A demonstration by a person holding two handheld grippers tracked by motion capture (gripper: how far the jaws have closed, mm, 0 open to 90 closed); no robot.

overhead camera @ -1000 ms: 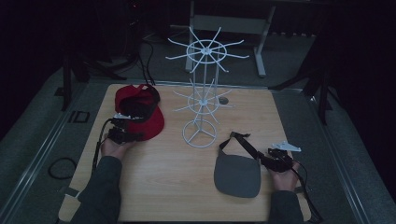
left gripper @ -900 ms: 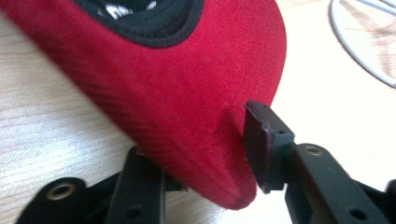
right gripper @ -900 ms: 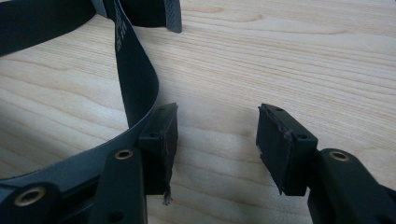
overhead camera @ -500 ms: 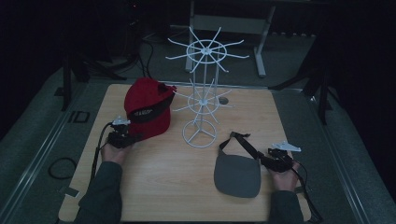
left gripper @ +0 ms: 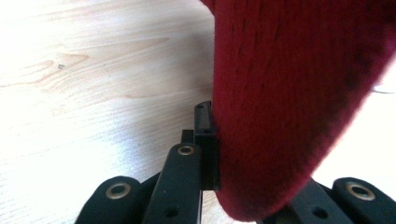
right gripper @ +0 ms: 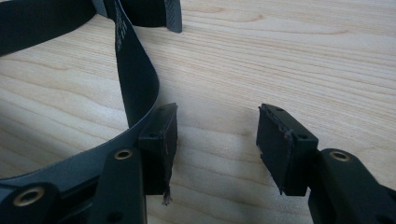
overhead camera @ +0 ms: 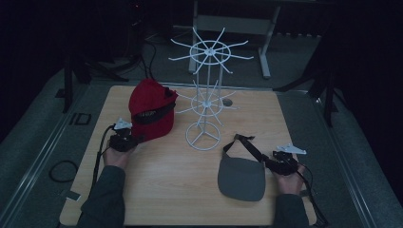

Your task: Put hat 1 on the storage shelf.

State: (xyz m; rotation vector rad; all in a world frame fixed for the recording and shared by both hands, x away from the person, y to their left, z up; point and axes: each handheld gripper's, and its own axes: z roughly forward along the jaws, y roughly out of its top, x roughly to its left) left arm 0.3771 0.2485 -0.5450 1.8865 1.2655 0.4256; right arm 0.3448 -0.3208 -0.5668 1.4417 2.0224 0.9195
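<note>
left gripper clamps the red cap's edge.

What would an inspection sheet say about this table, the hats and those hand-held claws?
Surface: pale wooden table, flat.
Job's things: red cap tipped up on its edge; grey visor lying flat; white wire rack upright between them.
Clutter: nothing seen.
Grippers: left gripper shut on the red cap's edge; right gripper open beside the visor's black strap.
Cables: one trails from each gripper.
Surroundings: dark floor, metal stands.
</note>
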